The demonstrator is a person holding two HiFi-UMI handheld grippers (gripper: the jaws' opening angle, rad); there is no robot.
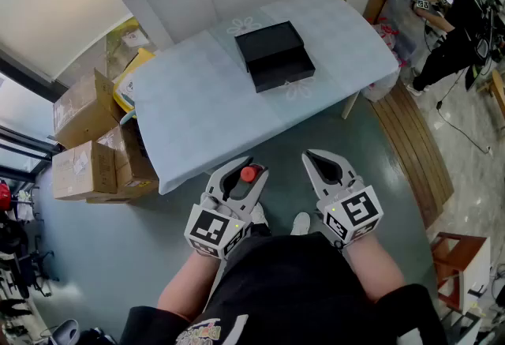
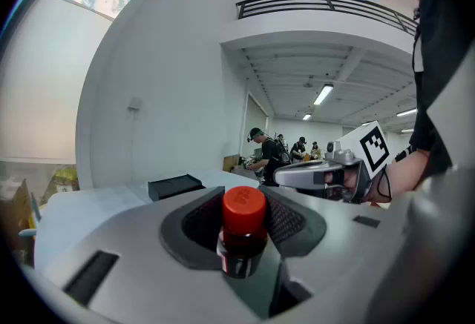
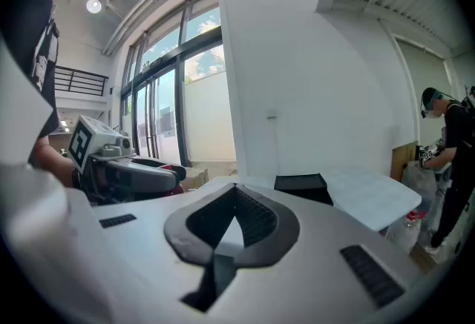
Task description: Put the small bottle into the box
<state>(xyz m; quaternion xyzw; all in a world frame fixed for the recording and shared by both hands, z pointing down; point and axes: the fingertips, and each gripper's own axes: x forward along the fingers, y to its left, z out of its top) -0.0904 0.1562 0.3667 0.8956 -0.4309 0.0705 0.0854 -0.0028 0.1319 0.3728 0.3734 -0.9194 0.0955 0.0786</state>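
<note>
The small bottle [image 1: 248, 174], dark with a red cap, stands upright between the jaws of my left gripper [image 1: 249, 166], which is shut on it. In the left gripper view the bottle [image 2: 242, 230] fills the gap between the pads. My right gripper [image 1: 313, 155] hangs beside it with its jaw tips together and nothing held; its own view shows the tips meeting [image 3: 236, 187]. Both grippers hover in front of the table's near edge, short of it. The black box [image 1: 273, 56] lies on the far half of the table [image 1: 197, 106], with its lid open.
A pale blue cloth covers the table. Cardboard boxes [image 1: 88, 142] are stacked on the floor at its left end. A person [image 1: 451, 20] works at the far right. A wooden stool [image 1: 461, 260] stands at the right, beside a strip of wooden floor [image 1: 414, 150].
</note>
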